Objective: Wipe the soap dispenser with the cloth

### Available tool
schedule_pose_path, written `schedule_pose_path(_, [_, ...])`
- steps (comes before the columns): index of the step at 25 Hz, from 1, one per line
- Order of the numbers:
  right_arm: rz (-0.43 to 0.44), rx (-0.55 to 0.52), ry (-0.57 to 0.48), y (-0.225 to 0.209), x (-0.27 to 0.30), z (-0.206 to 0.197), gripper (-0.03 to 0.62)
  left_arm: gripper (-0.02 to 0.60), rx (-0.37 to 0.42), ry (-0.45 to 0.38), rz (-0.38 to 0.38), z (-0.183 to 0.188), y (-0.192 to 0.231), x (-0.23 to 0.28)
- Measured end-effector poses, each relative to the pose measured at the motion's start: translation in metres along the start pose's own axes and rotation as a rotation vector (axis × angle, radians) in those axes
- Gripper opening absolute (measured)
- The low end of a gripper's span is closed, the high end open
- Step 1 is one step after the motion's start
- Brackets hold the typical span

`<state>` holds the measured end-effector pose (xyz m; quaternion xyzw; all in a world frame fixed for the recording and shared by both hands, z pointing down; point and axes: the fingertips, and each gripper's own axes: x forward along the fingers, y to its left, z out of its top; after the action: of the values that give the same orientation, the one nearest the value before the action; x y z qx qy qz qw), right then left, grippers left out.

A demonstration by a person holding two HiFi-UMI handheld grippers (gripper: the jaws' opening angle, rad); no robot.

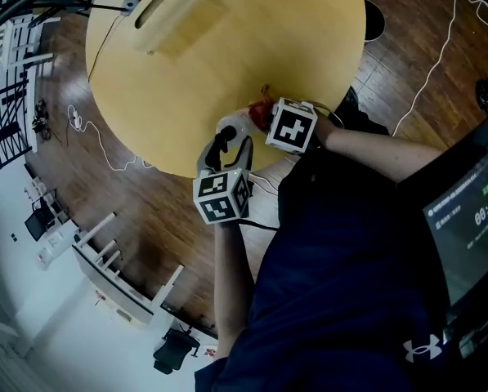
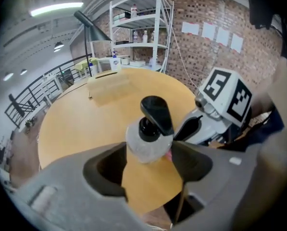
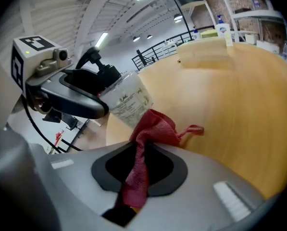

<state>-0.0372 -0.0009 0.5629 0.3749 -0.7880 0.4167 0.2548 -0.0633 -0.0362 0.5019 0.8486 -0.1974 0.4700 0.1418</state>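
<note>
My left gripper [image 2: 149, 154] is clamped on the clear plastic soap dispenser with a black pump [image 3: 126, 100], holding it tilted over the near edge of the round wooden tabletop [image 3: 230, 95]. My right gripper [image 3: 143, 150] is closed on a bunched red cloth [image 3: 155, 126], which touches the dispenser's lower side.

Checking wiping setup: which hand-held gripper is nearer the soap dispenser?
Left. The left hand-held gripper clamps the soap dispenser; right hand-held gripper, holding the cloth, sits just beside it.
</note>
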Motion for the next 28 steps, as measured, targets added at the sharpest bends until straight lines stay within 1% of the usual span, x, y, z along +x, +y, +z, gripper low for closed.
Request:
schedule_pose_path(1, [0.025, -0.008, -0.016, 0.005, -0.005, 0.002, 0.057, 0.293, 0.031, 0.006, -0.006, -0.001, 0.001, 0.001])
schedule_pose_path(3, [0.047, -0.079, -0.102, 0.016, -0.025, 0.019, 0.057, 0.29, 0.14, 0.023, -0.018, -0.006, 0.006, 0.001])
schedule_pose_path(5, [0.043, -0.166, -0.204, 0.021, -0.045, 0.042, 0.057, 0.288, 0.284, 0.05, -0.03, -0.01, 0.01, 0.001])
schedule_pose_path(6, [0.037, -0.193, -0.228, 0.02, -0.05, 0.05, 0.057, 0.288, 0.372, 0.071, -0.031, -0.013, 0.012, 0.001])
schedule_pose_path(7, [0.029, -0.209, -0.222, 0.017, -0.048, 0.052, 0.057, 0.283, 0.478, 0.099, -0.025, -0.016, 0.014, 0.001])
schedule_pose_path(9, [-0.004, -0.224, -0.141, 0.005, -0.032, 0.043, 0.057, 0.257, 0.691, 0.162, 0.004, -0.024, 0.02, 0.003])
schedule_pose_path(10, [-0.022, -0.229, -0.086, -0.001, -0.023, 0.035, 0.057, 0.24, 0.753, 0.186, 0.015, -0.027, 0.022, 0.005])
schedule_pose_path(11, [-0.033, -0.232, -0.033, -0.005, -0.015, 0.027, 0.057, 0.225, 0.768, 0.202, 0.02, -0.029, 0.023, 0.006])
schedule_pose_path(12, [-0.034, -0.233, 0.014, -0.005, -0.008, 0.018, 0.057, 0.225, 0.74, 0.207, 0.015, -0.03, 0.022, 0.008])
schedule_pose_path(13, [-0.024, -0.233, 0.05, -0.001, -0.004, 0.01, 0.057, 0.227, 0.675, 0.2, 0.0, -0.031, 0.019, 0.008])
schedule_pose_path(14, [-0.006, -0.234, 0.074, 0.005, -0.002, 0.004, 0.057, 0.247, 0.582, 0.184, -0.026, -0.031, 0.014, 0.006])
schedule_pose_path(16, [0.038, -0.239, 0.066, 0.021, -0.006, 0.001, 0.057, 0.34, 0.363, 0.135, -0.09, -0.024, 0.001, 0.0])
schedule_pose_path(17, [0.053, -0.243, 0.036, 0.027, -0.013, 0.006, 0.057, 0.361, 0.274, 0.109, -0.111, -0.018, -0.004, -0.003])
schedule_pose_path(18, [0.054, -0.251, -0.006, 0.032, -0.023, 0.014, 0.057, 0.362, 0.216, 0.086, -0.114, -0.012, -0.006, -0.005])
schedule_pose_path(19, [0.038, -0.262, -0.054, 0.034, -0.034, 0.024, 0.057, 0.36, 0.188, 0.069, -0.104, -0.009, -0.006, -0.005])
schedule_pose_path(21, [-0.026, -0.286, -0.14, 0.029, -0.052, 0.048, 0.057, 0.357, 0.198, 0.055, -0.067, -0.009, 0.0, -0.002])
schedule_pose_path(23, [-0.074, -0.308, -0.171, 0.015, -0.053, 0.064, 0.057, 0.326, 0.245, 0.067, -0.042, -0.01, 0.006, 0.002])
schedule_pose_path(25, [-0.075, -0.335, -0.122, 0.0, -0.036, 0.063, 0.057, 0.319, 0.32, 0.092, -0.047, -0.008, 0.007, 0.005])
schedule_pose_path(28, [-0.049, -0.351, 0.01, -0.014, -0.011, 0.041, 0.057, 0.318, 0.482, 0.121, -0.103, -0.008, 0.007, 0.008])
